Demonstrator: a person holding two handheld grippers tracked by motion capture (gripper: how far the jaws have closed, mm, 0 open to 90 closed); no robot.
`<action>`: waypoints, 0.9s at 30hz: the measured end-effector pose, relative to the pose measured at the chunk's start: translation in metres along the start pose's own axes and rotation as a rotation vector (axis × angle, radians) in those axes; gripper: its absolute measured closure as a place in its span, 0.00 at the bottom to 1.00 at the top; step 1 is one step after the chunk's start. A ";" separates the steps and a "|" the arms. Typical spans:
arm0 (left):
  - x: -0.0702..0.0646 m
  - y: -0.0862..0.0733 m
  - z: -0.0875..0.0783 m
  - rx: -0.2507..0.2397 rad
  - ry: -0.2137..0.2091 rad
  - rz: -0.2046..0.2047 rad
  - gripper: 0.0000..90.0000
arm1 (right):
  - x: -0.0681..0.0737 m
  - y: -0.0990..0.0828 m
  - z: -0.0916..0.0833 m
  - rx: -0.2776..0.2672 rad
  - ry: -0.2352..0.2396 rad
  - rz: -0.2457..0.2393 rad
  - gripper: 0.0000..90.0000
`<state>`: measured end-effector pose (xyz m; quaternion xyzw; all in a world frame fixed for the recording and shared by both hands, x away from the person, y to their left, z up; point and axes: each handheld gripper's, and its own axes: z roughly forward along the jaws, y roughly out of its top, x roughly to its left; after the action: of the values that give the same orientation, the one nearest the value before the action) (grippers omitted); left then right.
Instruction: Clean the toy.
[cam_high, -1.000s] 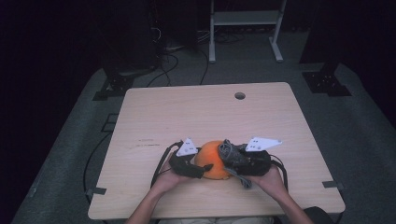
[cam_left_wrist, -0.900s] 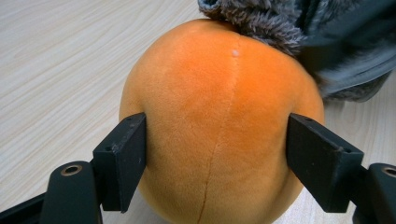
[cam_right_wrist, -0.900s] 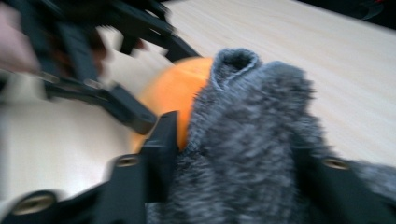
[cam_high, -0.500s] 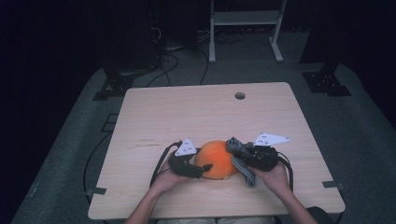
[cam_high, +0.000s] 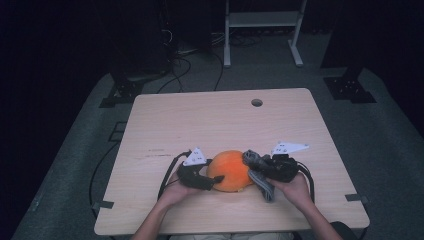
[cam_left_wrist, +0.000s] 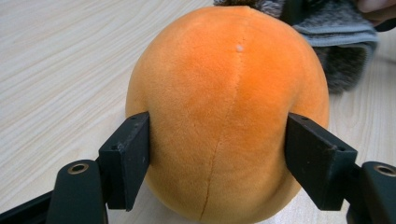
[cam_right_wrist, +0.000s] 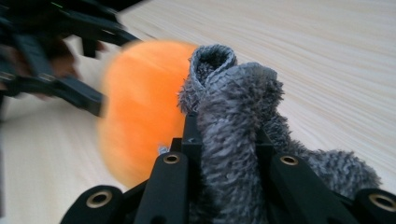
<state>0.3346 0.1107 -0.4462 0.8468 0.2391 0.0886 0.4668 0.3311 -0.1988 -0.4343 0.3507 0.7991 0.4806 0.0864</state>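
You're holding the orange plush ball (cam_high: 230, 171) steady with your left gripper (cam_high: 212, 181), jaws pressing on its two flanks, seam running up between them. It's sitting on the surface (cam_high: 210, 125) near your edge, right between your two hands. Your right gripper (cam_high: 256, 165) is clamping a bunched fold of the grey fuzzy cloth (cam_high: 260, 176); its jaws have just been closing, and the cloth is now pinched tight between them. Here's what the next move is hanging on: the ball is lying just to the left of that cloth, the cloth's upper end touching its right flank, its long axis trailing back toward you beside your right hand. So the right gripper is the one carrying the cloth and the left is bracing. Count: one ball, one cloth, two grippers.
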 end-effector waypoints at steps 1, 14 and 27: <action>0.001 0.000 0.000 0.001 -0.004 -0.002 0.30 | -0.001 0.000 -0.001 -0.003 0.002 0.010 0.83; 0.004 -0.002 -0.001 -0.001 -0.009 -0.015 0.31 | -0.001 0.002 -0.004 -0.048 0.074 0.044 0.83; 0.001 0.009 -0.003 -0.062 -0.010 -0.033 0.31 | 0.005 0.004 0.003 -0.060 0.097 0.036 0.83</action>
<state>0.3369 0.1099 -0.4371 0.8283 0.2478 0.0839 0.4954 0.3309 -0.1922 -0.4314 0.3388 0.7810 0.5223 0.0495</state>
